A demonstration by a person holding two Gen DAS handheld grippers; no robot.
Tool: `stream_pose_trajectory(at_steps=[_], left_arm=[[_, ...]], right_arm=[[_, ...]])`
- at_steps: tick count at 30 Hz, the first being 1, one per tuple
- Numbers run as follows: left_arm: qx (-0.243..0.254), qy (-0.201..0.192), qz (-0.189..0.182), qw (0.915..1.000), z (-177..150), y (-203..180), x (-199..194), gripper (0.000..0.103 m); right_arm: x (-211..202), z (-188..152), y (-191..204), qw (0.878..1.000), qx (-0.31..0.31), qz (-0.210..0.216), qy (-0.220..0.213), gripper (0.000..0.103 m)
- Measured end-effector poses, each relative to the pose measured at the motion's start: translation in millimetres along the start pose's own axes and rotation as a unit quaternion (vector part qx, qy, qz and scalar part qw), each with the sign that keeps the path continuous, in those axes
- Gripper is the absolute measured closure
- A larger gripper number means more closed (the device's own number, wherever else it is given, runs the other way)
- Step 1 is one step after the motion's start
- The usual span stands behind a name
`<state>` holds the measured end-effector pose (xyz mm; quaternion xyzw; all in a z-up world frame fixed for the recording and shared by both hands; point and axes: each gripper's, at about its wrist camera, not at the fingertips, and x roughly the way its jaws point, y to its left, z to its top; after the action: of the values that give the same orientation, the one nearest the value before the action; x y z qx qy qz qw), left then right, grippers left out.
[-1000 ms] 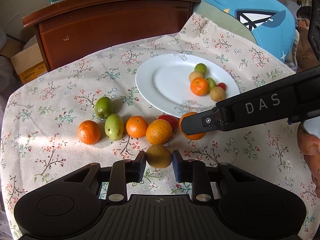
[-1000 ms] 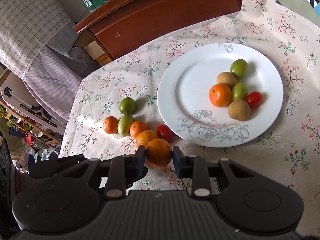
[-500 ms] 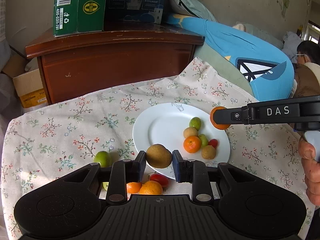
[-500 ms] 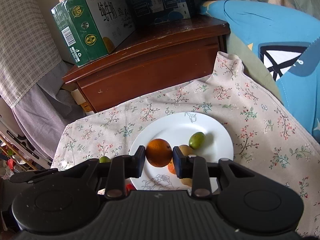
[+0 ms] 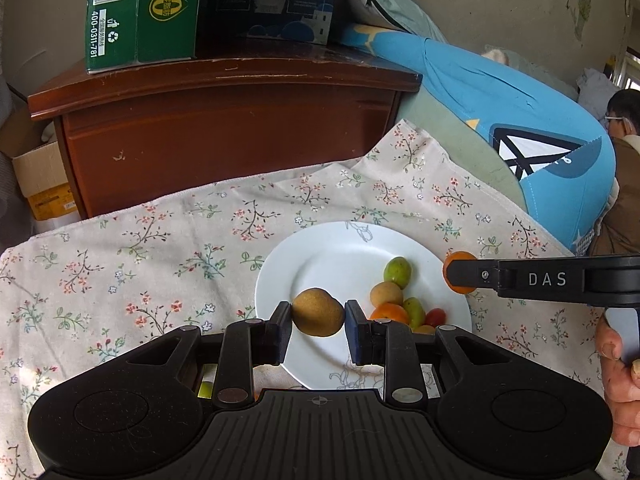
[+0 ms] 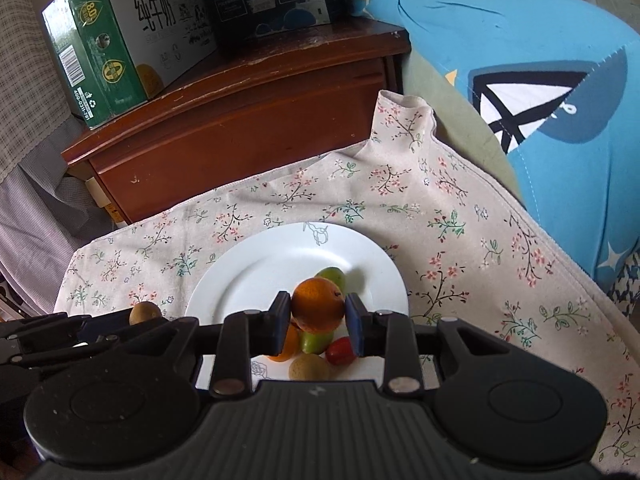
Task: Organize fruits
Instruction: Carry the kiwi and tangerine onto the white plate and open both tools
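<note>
Your left claw (image 5: 318,320) is clamped on a brown round fruit (image 5: 318,312), pads pressing both sides; the fruit hangs clear above the near-left part of the white plate (image 5: 320,252). Your right claw (image 6: 318,322) is clamped on an orange (image 6: 318,308), also lifted, over the heap of fruit on the plate (image 6: 260,268).

Landmark: the plate, sitting on the surface under a floral cloth (image 5: 160,248).

On the plate, right half, seen from the left wrist: a green fruit (image 5: 397,272) farthest back, a tan fruit (image 5: 386,294) just in front of it, then an orange piece (image 5: 390,312), a second green fruit (image 5: 415,312) and a red cherry tomato (image 5: 435,316), all bunched and touching. The plate's left half is bare.

From the left wrist, the right claw's finger, marked DAS, reaches in from the plate's right side, its orange (image 5: 460,258) at the tip over the plate's right rim. Your right hand (image 5: 618,380) shows at the frame edge.

Beyond the plate: a brown wooden cabinet (image 5: 224,128) with a green carton (image 5: 140,12) on top. Right of the plate, past the cloth edge, a blue cushion (image 5: 500,96).
</note>
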<state>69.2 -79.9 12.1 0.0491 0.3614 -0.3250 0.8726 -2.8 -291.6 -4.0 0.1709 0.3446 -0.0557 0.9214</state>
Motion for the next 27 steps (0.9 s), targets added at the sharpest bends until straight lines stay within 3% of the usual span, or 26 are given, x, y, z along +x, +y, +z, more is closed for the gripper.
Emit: stream_pose_trajectory(at_steps=[18, 26, 27], left_arm=[[0.004, 0.017, -0.004, 0.9998, 3.0, -11.7, 36.8, 0.077], [0.005, 0.010, 0.000, 0.9999, 6.9, -12.6, 31.1, 0.074], [0.003, 0.009, 0.001, 1.0000, 8.1, -12.5, 29.0, 0.069]], right_arm=[[36.5, 0.8, -8.2, 0.999, -0.015, -0.042, 0.020, 0.073], [43.3, 0.1, -9.8, 0.999, -0.008, -0.045, 0.020, 0.072], [42.0, 0.3, -9.3, 0.999, -0.008, -0.044, 0.017, 0.070]])
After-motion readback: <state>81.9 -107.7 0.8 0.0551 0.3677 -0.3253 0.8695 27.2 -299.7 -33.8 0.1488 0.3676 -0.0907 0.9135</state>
